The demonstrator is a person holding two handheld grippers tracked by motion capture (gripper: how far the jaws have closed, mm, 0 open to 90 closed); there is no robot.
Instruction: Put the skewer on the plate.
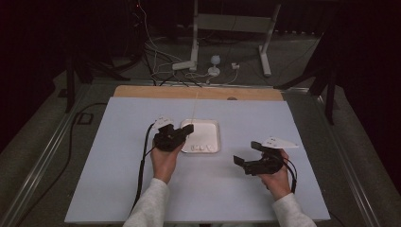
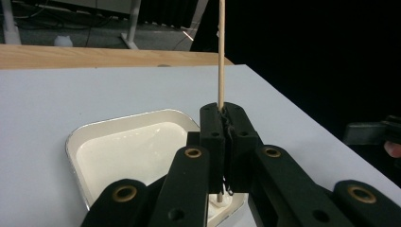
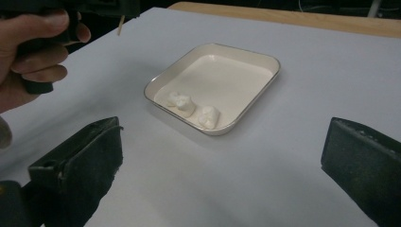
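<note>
1. A shallow white tray (image 1: 215,126) sits mid-table on the pale blue table cover (image 1: 118,165), with two white marshmallow-like lumps (image 3: 194,109) near one edge
2. The left gripper (image 1: 182,132) hovers at the tray's left rim, jaws clamped tight on a thin wooden skewer (image 2: 221,52)
3. The skewer stands nearly upright between the pads, its long axis vertical, lower tip over the tray's corner
4. The right gripper (image 1: 248,153) hangs well apart to the right, jaws spread wide and holding nothing, facing the tray
</note>
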